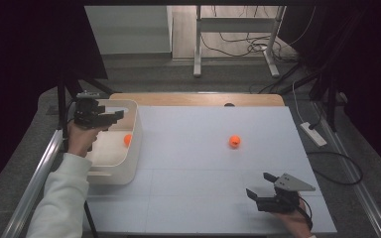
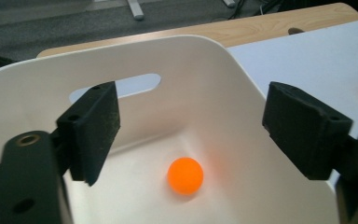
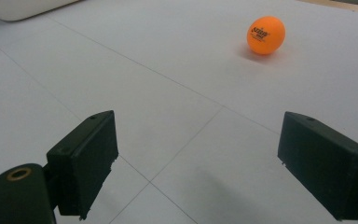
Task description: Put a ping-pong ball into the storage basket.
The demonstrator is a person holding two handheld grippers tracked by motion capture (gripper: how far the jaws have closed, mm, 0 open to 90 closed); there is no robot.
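Note:
A white bin (image 1: 131, 158) stands at the table's left side, and one orange ball (image 1: 127, 140) lies on its floor. My left gripper (image 1: 110, 118) hovers over the bin, open and empty; in the left gripper view the ball (image 2: 185, 175) rests in the bin (image 2: 223, 84) below and between the jaws. A second orange ball (image 1: 234, 141) sits on the white table right of centre. My right gripper (image 1: 261, 186) is open near the front right, well short of that ball (image 3: 265, 35), which lies ahead of its spread jaws.
The white tabletop (image 1: 193, 163) has thin seam lines and a wooden strip (image 1: 198, 99) along its far edge. Cables and a power strip (image 1: 313, 134) lie on the floor to the right. A metal rail (image 1: 34, 183) runs beside the table's left.

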